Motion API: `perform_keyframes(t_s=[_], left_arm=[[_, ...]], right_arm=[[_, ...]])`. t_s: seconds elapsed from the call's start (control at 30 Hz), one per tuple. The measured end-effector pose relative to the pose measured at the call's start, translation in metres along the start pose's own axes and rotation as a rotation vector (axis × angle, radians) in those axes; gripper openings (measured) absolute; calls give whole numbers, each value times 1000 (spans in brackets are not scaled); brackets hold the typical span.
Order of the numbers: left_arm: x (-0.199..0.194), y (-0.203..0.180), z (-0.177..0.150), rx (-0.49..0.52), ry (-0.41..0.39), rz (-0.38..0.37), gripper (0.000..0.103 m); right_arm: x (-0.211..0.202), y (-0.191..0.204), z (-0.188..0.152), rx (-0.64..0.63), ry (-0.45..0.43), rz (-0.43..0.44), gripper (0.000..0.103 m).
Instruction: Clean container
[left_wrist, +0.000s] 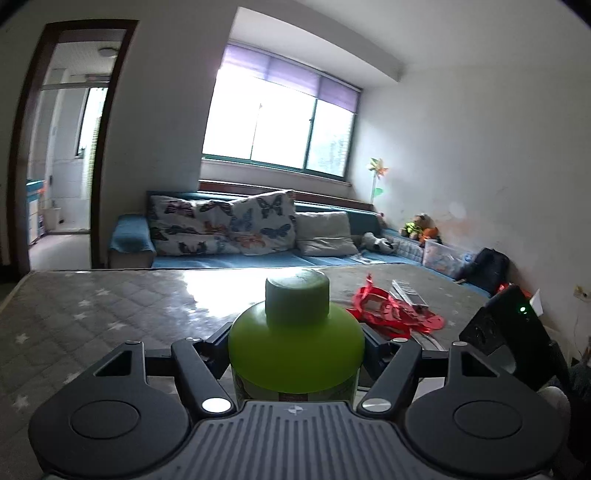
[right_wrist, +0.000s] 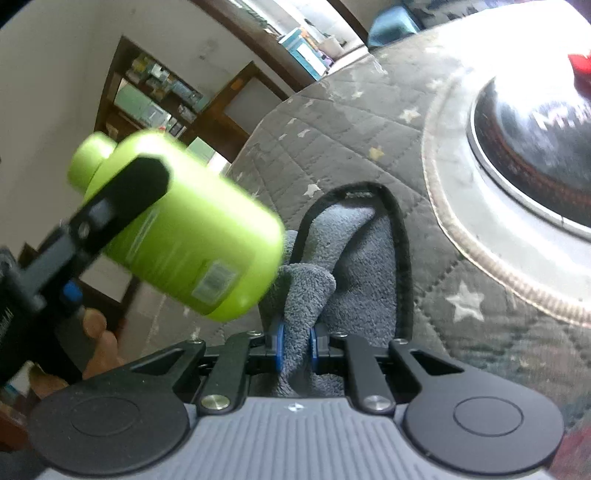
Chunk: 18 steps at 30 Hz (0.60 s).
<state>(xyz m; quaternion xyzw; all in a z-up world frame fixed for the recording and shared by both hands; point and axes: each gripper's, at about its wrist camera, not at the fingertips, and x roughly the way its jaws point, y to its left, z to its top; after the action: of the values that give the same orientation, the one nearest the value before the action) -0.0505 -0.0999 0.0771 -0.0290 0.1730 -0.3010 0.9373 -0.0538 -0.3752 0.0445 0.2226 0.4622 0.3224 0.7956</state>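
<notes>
My left gripper (left_wrist: 297, 345) is shut on a lime-green bottle (left_wrist: 295, 339) with a green cap, gripped by its sides and held upright above the table. In the right wrist view the same bottle (right_wrist: 192, 236) shows at the left, lifted and tilted, with one black finger (right_wrist: 136, 184) across it. My right gripper (right_wrist: 296, 347) is shut on a bunched grey towel cloth (right_wrist: 354, 258) with a dark hem, which drapes onto the table. A shiny dark metal bowl (right_wrist: 535, 147) sits on a round grey mat (right_wrist: 454, 199) to the right of the cloth.
The table has a grey quilted cover with stars (right_wrist: 332, 147). Red plastic packaging (left_wrist: 391, 314) lies behind the bottle, and a black device with a green light (left_wrist: 506, 325) stands at the right. A blue sofa with cushions (left_wrist: 258, 236) lies beyond. A person's fingers (right_wrist: 99, 343) show low left.
</notes>
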Motion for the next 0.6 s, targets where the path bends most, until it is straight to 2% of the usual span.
perform_keyframes(t_s=[0.1,0.27,0.4,0.6], left_arm=[[15,-4,-6,9,28,10,71],[29,0,-16,39,70,58,71],[35,5,-19,47,75,84,71],[42,6,-21,132,75,161,71]], right_arm=[[-8,4,-10,-54,-8,-33,12],[-18,2,-21,-61,-12,-55,12],[-22,3,-23,-52,-14,-53,12],[-22,0,-24,-49,-15,-50,12]])
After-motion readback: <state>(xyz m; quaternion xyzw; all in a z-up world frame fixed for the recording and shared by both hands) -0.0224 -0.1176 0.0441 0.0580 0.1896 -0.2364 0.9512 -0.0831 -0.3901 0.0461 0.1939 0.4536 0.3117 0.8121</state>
